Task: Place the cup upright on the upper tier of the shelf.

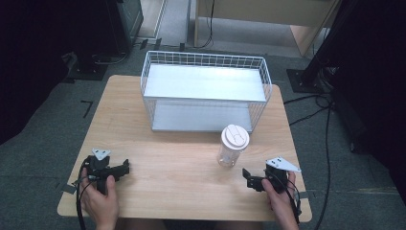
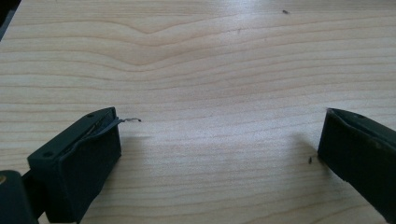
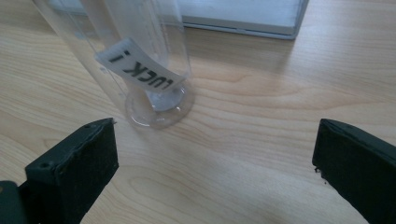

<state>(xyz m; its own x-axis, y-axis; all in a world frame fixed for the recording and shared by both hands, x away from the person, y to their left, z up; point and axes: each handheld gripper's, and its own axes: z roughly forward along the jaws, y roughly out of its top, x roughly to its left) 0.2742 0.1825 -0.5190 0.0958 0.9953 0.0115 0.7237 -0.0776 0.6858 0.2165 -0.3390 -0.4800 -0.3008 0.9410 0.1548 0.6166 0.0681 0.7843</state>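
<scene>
A clear plastic cup (image 1: 233, 146) with a white lid stands upright on the wooden table (image 1: 182, 163), just in front of a white wire basket (image 1: 206, 91). In the right gripper view the cup (image 3: 140, 60) carries a white label and stands a little beyond the open jaws, toward their left. My right gripper (image 1: 248, 178) rests near the table's front right, open, holding nothing. My left gripper (image 1: 125, 167) sits at the front left, open, with bare wood (image 2: 219, 116) between its jaws.
The wire basket has a flat white shelf on top and a white floor (image 3: 243, 14) below, and it takes up the far half of the table. Cables (image 1: 316, 105) run over the grey carpet at the right. Dark equipment stands at both sides.
</scene>
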